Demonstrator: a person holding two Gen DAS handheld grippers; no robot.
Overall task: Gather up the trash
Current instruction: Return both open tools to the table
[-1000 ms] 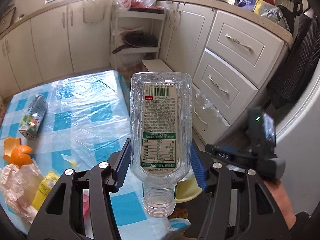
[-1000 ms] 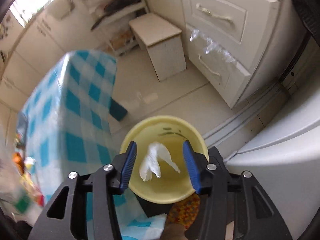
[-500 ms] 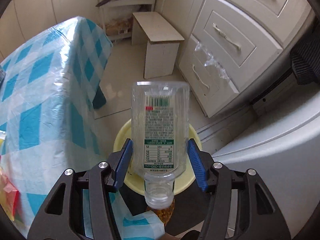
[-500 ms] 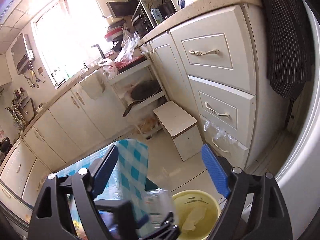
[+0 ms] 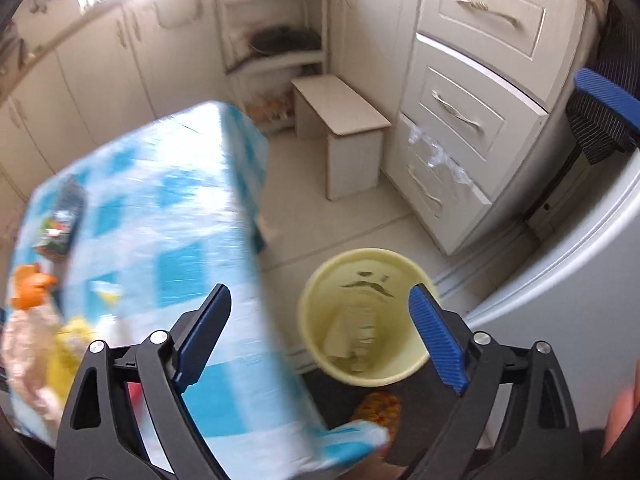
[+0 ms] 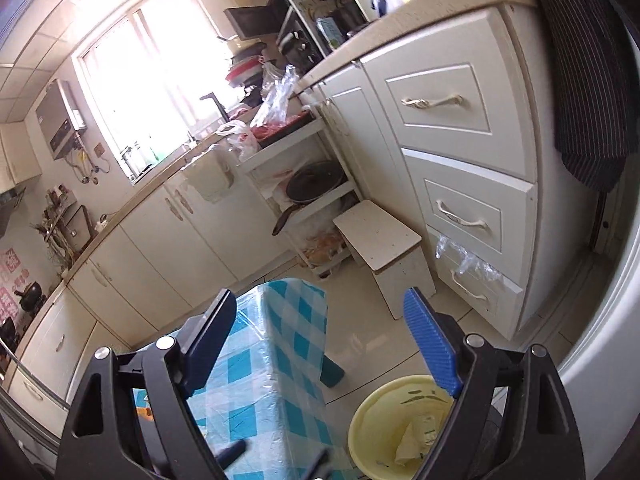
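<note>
Clear bottle (image 5: 360, 332) inside yellow bin (image 5: 320, 292)

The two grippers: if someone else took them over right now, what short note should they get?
Left gripper: jaws opening, nothing between them, above the yellow bin.
Right gripper: open, empty, raised and facing the kitchen cabinets.
Done: a clear plastic bottle and crumpled paper lie in the bin on the floor beside the checked table.
Left: orange peel, a small carton and blurred wrappers are on the table.
</note>
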